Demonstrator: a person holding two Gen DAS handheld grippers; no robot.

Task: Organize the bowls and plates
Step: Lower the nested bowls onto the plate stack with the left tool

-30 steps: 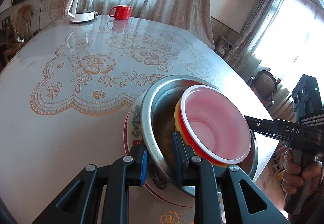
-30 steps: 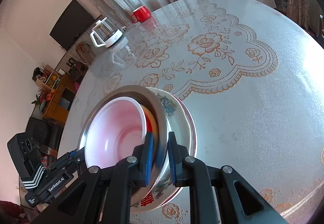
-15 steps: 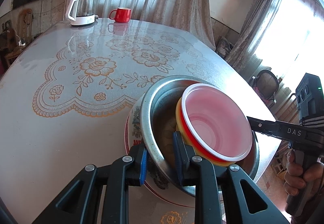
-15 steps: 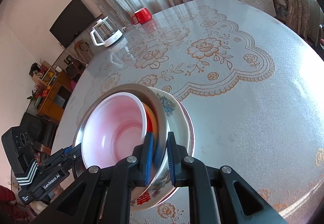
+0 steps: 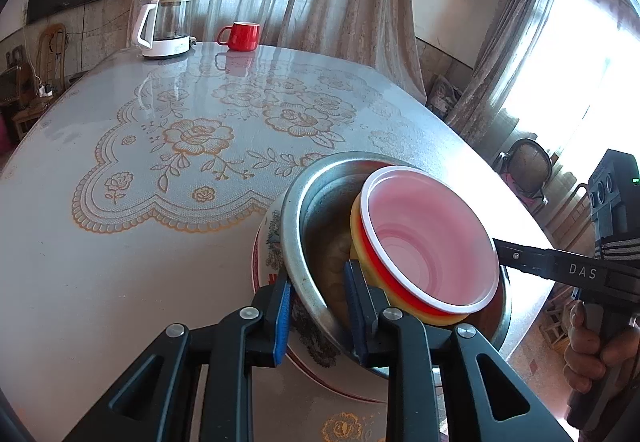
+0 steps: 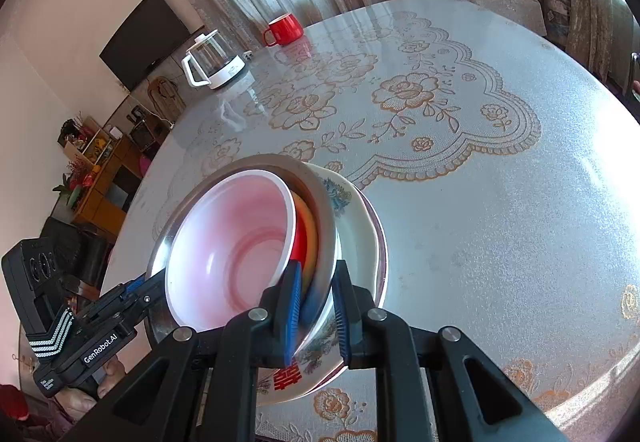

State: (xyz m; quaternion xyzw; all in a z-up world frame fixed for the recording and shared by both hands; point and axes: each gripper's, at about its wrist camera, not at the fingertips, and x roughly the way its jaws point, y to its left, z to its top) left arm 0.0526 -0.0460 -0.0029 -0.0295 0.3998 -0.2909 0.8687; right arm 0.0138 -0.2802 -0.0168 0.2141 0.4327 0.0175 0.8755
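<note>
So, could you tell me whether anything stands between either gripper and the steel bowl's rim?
Nothing visible does. The right gripper is shut on the rim of the steel bowl, and the left gripper straddles the rim too, its jaws opening. The nested plastic bowls lean inside it, not between pads and rim.

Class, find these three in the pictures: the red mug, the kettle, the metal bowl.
red mug [image 5: 241,36], left wrist view, on its side wall.
kettle [image 6: 212,58], right wrist view, on its glass body.
metal bowl [image 5: 294,246], left wrist view, on its near rim.
</note>
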